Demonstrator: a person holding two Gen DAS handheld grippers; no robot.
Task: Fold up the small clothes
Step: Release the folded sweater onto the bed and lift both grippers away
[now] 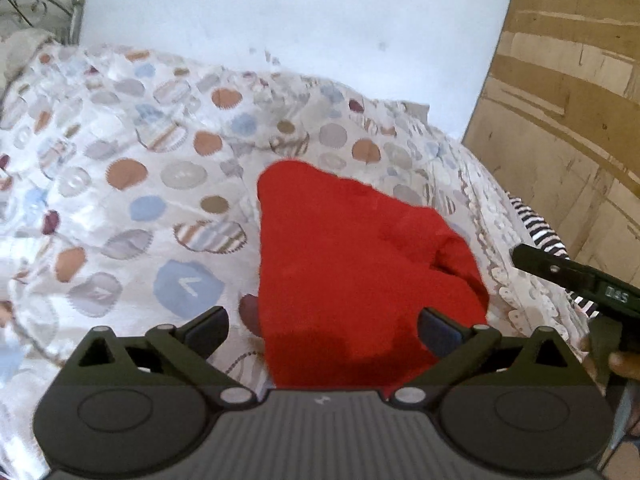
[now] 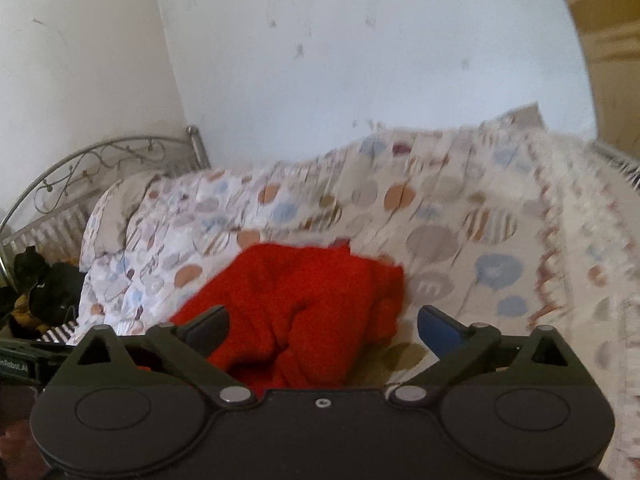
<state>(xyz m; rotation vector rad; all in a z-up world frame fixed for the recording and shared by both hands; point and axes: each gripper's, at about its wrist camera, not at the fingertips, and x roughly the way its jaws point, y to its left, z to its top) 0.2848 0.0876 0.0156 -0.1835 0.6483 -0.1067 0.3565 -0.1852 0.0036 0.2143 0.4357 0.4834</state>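
In the right wrist view, the left tool (image 2: 16, 366) shows at the left edge with a green label reading "nRobot.AI", cut off at its start. In the left wrist view, the right tool (image 1: 576, 280) carries small pale characters, too blurred to read.

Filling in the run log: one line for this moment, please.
task: fold small clothes | red garment bunched on spotted bedspread | left gripper open, empty | right gripper open, empty

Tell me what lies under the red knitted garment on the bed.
The red knitted garment lies bunched on a white quilt with coloured circles, which shows all around it. Whatever is directly beneath the garment is covered and cannot be seen.
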